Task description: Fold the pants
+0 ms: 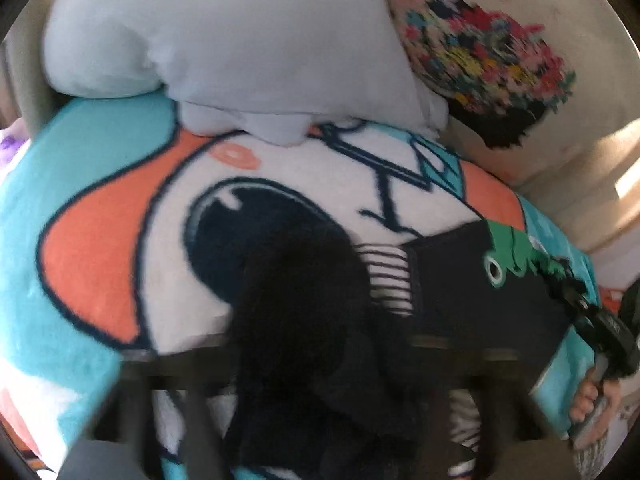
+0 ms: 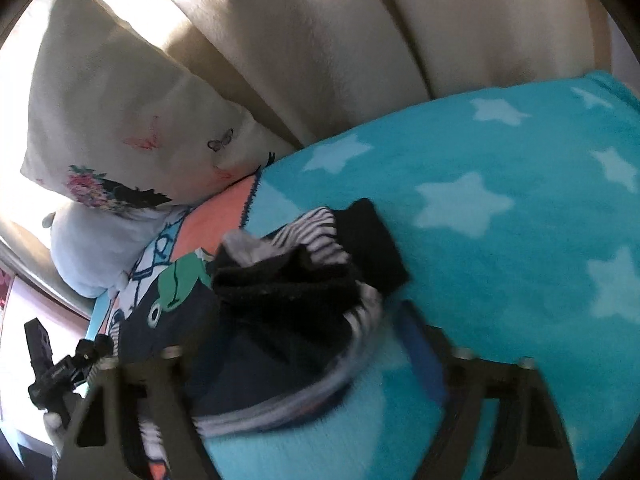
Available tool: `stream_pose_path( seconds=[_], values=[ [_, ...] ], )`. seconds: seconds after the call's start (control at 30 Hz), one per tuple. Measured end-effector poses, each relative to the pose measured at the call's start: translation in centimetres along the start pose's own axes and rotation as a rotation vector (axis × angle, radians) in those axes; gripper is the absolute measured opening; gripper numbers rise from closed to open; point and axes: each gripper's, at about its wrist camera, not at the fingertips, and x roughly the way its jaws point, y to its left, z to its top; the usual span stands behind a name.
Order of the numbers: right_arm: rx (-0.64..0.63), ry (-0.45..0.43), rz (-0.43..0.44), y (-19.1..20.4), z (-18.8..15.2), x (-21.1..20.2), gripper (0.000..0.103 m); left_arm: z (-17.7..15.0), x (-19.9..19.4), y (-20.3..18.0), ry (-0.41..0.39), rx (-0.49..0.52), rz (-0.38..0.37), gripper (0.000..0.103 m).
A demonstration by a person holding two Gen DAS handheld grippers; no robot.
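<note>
A fleece blanket [image 1: 100, 240] fills most of both views: turquoise with pale stars across the right of the right wrist view, and a large cartoon print in white, orange and dark blue across the middle of the left wrist view. Behind it, along the top of the right wrist view, stands a beige padded headboard [image 2: 360, 32]. A cream pillow [image 2: 120, 108] with a flower print (butterflies too) leans at upper left there, and a pale blue plush cushion [image 1: 224, 40] sits at the top of the left wrist view.

The pants [image 2: 280, 312], dark navy with a green frog print and a black-and-white striped lining, lie bunched on the blanket at lower centre of both views.

The left gripper [image 1: 320, 392] is at the bottom of its view, and dark cloth runs between its fingers; blur hides whether they pinch it. The right gripper [image 2: 312, 380] straddles the striped waistband, fingers apart on either side, and I cannot tell if they press it.

A person's hand [image 1: 592, 400] shows at lower right of the left wrist view.
</note>
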Motion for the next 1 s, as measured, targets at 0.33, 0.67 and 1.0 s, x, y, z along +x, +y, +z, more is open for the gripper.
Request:
stream_pose_path(
  seconds=[0.33,0.67,1.0],
  values=[
    [-0.030,-0.141,0.079,3.5,-1.8,-7.6,0.017,-1.9,-6.1,0.3,-0.119,-0.001,-0.068,0.023],
    [-0.020,-0.225,0.134,3.8,-5.9,-14.2,0.017,-4.2,-11.5,0.4,-0.205,-0.020,-0.120,0.023],
    [0.237,-0.086,0.073,-5.1,-8.7,-7.9,0.030,-7.6,-6.1,4.5,-0.087,-0.149,-0.080,0.040]
  ],
)
